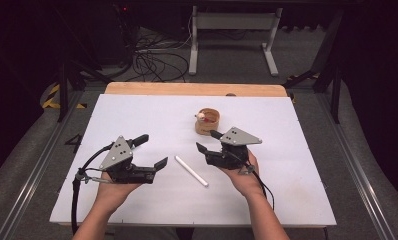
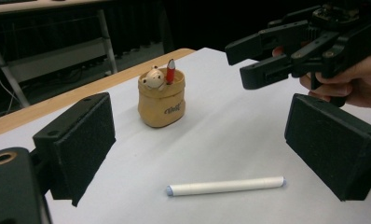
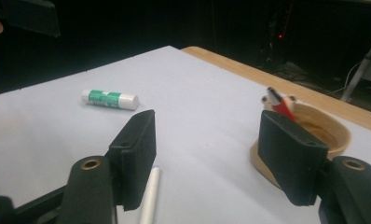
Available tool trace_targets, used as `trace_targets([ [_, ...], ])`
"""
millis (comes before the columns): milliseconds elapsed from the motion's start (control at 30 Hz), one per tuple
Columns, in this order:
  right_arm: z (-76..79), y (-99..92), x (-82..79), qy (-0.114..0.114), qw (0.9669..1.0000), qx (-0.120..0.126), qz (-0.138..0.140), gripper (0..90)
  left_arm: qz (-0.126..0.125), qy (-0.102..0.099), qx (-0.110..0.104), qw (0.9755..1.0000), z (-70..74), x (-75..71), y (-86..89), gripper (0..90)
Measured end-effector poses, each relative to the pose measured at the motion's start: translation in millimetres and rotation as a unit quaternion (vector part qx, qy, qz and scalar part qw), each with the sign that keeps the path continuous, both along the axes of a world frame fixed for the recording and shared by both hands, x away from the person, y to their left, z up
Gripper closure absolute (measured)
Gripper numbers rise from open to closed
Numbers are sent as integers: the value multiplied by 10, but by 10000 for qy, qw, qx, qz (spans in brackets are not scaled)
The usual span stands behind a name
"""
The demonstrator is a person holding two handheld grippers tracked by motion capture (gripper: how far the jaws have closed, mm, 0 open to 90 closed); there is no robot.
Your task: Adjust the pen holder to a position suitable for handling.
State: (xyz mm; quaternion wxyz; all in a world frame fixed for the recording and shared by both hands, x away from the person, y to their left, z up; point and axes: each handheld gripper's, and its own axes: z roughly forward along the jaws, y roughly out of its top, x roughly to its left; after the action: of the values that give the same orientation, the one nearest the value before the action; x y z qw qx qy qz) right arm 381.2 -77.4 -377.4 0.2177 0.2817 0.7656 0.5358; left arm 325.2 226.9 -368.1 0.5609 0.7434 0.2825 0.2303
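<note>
A white pen lies on the white table top between my two grippers. My left gripper stands open to the pen's left, its jaws wide apart with nothing between them. In the left gripper view the pen lies just ahead of the open gripper. My right gripper is open too, right of the pen and close in front of a small wooden cup. In the right gripper view the pen's end lies by one jaw and the cup sits behind the other.
The cup holds a small bear figure and a red pencil. A green-and-white glue stick lies on the table beyond the right gripper's jaws. The wooden table edge runs along the far side, with cables on the floor behind.
</note>
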Motion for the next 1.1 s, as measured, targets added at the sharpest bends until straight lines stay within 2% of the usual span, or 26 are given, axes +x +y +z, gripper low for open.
trace_targets([
  [267,-115,252,30,127,9992,-274,246,378,66,2,-55,10000,-33,-11,47,96],
  [400,-188,372,59,287,9981,-440,329,389,75,10,-52,10000,-35,-8,61,95],
  [567,-282,486,119,548,9962,-616,294,417,95,14,-63,9999,-36,-12,87,96],
  [733,-371,600,174,814,9932,-794,239,446,154,23,-20,9999,-62,6,104,96],
  [1100,-544,805,249,1209,9846,-1256,140,523,175,19,-1,9998,-72,12,121,97],
])
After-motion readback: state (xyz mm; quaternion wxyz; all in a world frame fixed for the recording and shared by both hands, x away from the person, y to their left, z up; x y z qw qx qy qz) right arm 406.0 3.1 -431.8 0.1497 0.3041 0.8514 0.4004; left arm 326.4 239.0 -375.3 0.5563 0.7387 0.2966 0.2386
